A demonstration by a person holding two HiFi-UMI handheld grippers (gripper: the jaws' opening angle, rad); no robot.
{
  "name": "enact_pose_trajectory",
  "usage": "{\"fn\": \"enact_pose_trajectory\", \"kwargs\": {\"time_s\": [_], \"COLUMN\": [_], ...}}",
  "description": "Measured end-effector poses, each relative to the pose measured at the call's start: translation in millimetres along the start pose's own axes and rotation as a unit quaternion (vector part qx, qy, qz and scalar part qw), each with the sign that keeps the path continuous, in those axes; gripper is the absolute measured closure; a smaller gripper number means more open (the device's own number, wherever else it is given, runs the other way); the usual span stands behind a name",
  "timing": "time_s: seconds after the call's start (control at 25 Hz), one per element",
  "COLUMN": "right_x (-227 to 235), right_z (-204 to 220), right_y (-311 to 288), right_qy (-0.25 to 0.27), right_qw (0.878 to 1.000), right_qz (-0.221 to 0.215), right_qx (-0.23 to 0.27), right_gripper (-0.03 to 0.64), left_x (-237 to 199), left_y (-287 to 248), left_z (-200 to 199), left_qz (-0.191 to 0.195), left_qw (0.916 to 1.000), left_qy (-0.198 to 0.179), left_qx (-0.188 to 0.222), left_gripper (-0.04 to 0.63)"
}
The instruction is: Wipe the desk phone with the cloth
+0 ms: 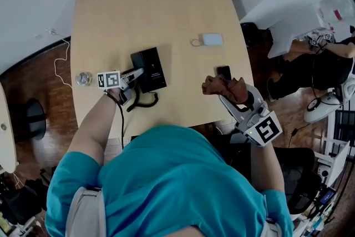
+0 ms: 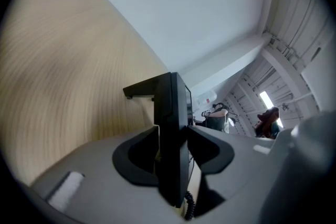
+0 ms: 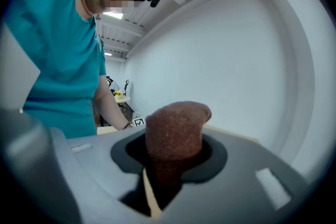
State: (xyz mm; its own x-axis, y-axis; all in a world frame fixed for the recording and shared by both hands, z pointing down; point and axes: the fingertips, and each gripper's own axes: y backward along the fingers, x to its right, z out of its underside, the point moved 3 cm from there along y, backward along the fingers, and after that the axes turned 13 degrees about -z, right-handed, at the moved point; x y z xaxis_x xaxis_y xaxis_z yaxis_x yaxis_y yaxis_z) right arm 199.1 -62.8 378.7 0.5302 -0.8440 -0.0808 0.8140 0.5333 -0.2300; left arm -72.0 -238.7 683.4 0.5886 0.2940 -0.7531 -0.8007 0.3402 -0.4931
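The black desk phone [image 1: 151,66] lies on the light wooden desk [image 1: 150,8], its coiled cord [image 1: 143,102] trailing toward the near edge. My left gripper [image 1: 136,76] reaches in from the left and is shut on the phone's near left edge. In the left gripper view the phone's slab [image 2: 173,128] stands between the two jaws of my left gripper [image 2: 172,139], and the cord [image 2: 189,206] shows below. My right gripper [image 1: 230,98] hovers over the desk's near right corner, shut on a bunched brown cloth [image 1: 224,87]. The cloth [image 3: 176,128] sticks up out of my right gripper [image 3: 170,165].
A small black device [image 1: 223,71] lies just beyond the cloth. A pale grey pad with a looped cord [image 1: 212,39] sits farther back on the right. A round metallic object [image 1: 84,79] rests by the desk's left edge. Another person [image 1: 310,64] sits at the far right.
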Motion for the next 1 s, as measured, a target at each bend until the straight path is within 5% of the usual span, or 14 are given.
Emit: {"fn": "enact_pose_trajectory", "kwargs": {"time_s": [0.12,0.36,0.52,0.64,0.76,0.88,1.0], "right_x": [1,-2,-1,-16,-53,-96,-151], "right_z": [2,0,-1,-5,-19,-33,-47], "right_y": [9,34,36,25,6,-17,-45], "right_qy": [-0.006,0.013,0.024,0.020,0.026,0.018,-0.011], "right_qw": [1.000,0.999,0.997,0.997,0.995,0.995,0.994], "right_qz": [0.001,-0.025,-0.053,-0.063,-0.072,-0.073,-0.067], "right_qx": [0.008,0.036,0.040,0.049,0.066,0.071,0.083], "right_gripper": [0.482,0.482,0.482,0.482,0.482,0.482,0.482], "left_x": [4,-3,16,52,99,143,158], "left_y": [-1,26,81,128,189,247,306], "left_z": [2,19,18,25,35,47,69], "left_qz": [-0.036,-0.166,-0.186,-0.128,-0.044,0.054,0.105], "left_qw": [0.9993,0.9850,0.9751,0.9761,0.9755,0.9644,0.9536], "left_qy": [0.002,-0.010,-0.005,0.002,-0.042,-0.093,-0.131], "left_qx": [0.013,0.046,0.120,0.175,0.211,0.241,0.250], "left_gripper": [0.415,0.274,0.274,0.360,0.449,0.511,0.560]}}
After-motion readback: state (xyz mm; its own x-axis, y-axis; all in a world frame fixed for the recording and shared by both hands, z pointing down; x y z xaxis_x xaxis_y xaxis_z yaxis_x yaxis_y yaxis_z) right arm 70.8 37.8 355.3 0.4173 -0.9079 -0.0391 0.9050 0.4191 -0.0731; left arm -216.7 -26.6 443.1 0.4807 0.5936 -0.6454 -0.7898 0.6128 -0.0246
